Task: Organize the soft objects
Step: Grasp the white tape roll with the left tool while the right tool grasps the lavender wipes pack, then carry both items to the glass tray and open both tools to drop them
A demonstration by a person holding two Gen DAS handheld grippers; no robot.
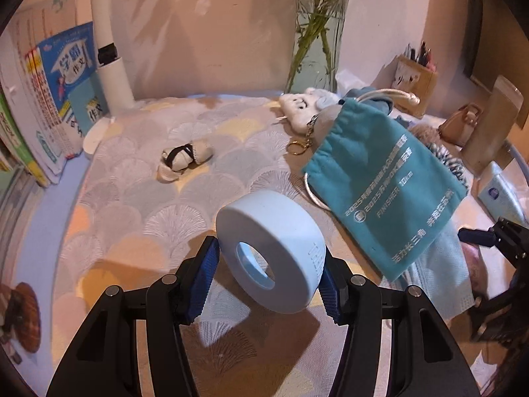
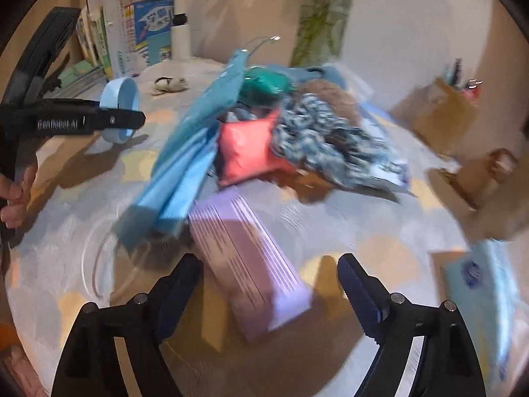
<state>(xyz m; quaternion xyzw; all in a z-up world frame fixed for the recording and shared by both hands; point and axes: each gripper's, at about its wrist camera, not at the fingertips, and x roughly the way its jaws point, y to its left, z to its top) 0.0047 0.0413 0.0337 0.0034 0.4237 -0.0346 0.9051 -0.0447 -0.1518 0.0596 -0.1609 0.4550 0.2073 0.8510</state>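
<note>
The pale blue ring point(image 1: 271, 251) is clamped between the pads of the left gripper point(image 1: 269, 276) and carried above the table's patterned cloth point(image 1: 132, 198), at nine o'clock of the soft pile point(image 2: 297, 132), while the right gripper point(image 2: 267, 284), jaws apart and empty, hovers over what seems, through blur, a lilac box point(image 2: 251, 264), so a resting place for the ring is judged next.

A: Warm, rather dim indoor light. The pale blue foam ring point(image 1: 274, 258) throws a hard dark shadow toward the lens, onto the fan-patterned tablecloth point(image 1: 132, 205).

B: Leafy shadows mottle the cream wall point(image 1: 205, 33). That view is sharp; both bend strongly and go black at the corners.

A: The right wrist view is smeared; the lilac striped box point(image 2: 251, 264) streaks, and the pile behind blurs.
</note>
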